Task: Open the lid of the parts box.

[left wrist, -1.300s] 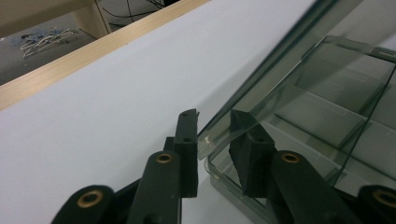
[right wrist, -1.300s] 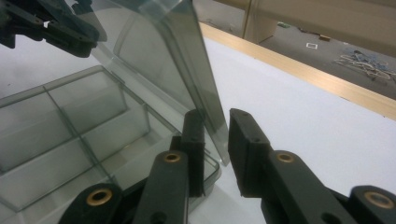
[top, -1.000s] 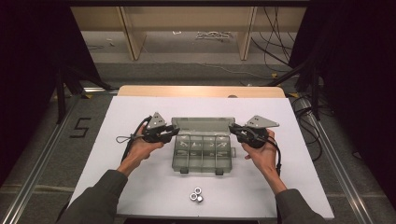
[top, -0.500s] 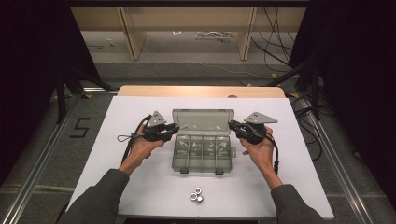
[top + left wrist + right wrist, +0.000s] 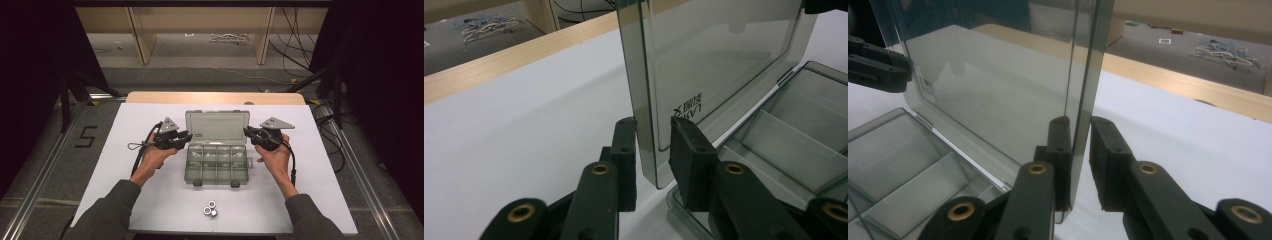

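Observation:
A smoky clear plastic compartment box (image 5: 216, 165) sits mid-table, its lid (image 5: 217, 125) swung up near upright. My left gripper (image 5: 186, 138) straddles the lid's left edge. In the left gripper view its jaws (image 5: 654, 122) stand either side of the lid (image 5: 724, 55), with a small gap at the right jaw. My right gripper (image 5: 247, 132) straddles the lid's right edge. In the right gripper view (image 5: 1080, 122) the left jaw touches the lid (image 5: 998, 85) and the right jaw stands just off it. The box's compartments (image 5: 804, 130) (image 5: 893, 150) look empty.
Three metal nuts (image 5: 210, 210) lie near the table's front edge. The white tabletop (image 5: 145, 200) has a wooden strip (image 5: 215, 97) along its far edge. Beyond it are floor, shelf legs and cables. A hand holds each gripper.
The lid has swung up and back over the last second, showing taller in the high view. Both grippers have moved slightly away from me with its edges.

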The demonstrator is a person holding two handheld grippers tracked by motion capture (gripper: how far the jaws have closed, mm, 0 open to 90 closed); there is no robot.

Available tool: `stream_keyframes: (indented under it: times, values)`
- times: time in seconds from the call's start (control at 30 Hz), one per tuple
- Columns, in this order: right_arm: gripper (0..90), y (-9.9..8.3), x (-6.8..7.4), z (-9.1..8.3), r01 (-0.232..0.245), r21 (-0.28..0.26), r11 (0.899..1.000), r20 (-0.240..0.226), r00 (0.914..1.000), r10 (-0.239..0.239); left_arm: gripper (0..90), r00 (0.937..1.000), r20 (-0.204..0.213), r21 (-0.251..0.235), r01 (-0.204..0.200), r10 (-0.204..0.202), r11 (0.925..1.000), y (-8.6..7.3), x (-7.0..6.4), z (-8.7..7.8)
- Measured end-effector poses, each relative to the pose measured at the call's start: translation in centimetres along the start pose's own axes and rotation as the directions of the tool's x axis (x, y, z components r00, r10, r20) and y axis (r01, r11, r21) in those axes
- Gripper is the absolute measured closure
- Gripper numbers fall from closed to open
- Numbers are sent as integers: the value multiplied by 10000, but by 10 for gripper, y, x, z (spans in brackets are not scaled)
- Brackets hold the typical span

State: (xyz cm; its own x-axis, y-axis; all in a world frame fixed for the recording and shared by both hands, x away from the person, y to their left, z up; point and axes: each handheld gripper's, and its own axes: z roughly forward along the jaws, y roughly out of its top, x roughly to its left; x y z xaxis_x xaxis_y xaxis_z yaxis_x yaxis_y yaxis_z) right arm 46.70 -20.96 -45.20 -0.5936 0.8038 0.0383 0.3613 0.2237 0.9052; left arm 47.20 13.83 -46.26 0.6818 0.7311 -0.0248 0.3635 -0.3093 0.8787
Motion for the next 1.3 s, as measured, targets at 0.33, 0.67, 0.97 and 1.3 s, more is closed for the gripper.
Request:
stream_keyframes:
  times: [0.33, 0.67, 0.97, 1.3]
  values:
    - [745, -3, -2, 9, -114, 240, 9996, 232, 9997, 108, 676, 9992, -162, 199, 370, -367, 9991, 0, 1, 3]
    - [699, -5, -1, 14, -350, 475, 9983, 213, 9992, 340, 619, 9977, -304, 538, 619, -604, 9966, -1, 4, 8]
    - [584, -4, -1, 13, -653, 476, 9967, 457, 9970, 631, 496, 9924, -546, 370, 1125, -1104, 9930, -1, 6, 5]
    - [342, 6, 11, -3, -228, 820, 9964, 444, 9988, 193, 311, 9927, -338, 293, 1169, -1159, 9927, 8, -5, -21]
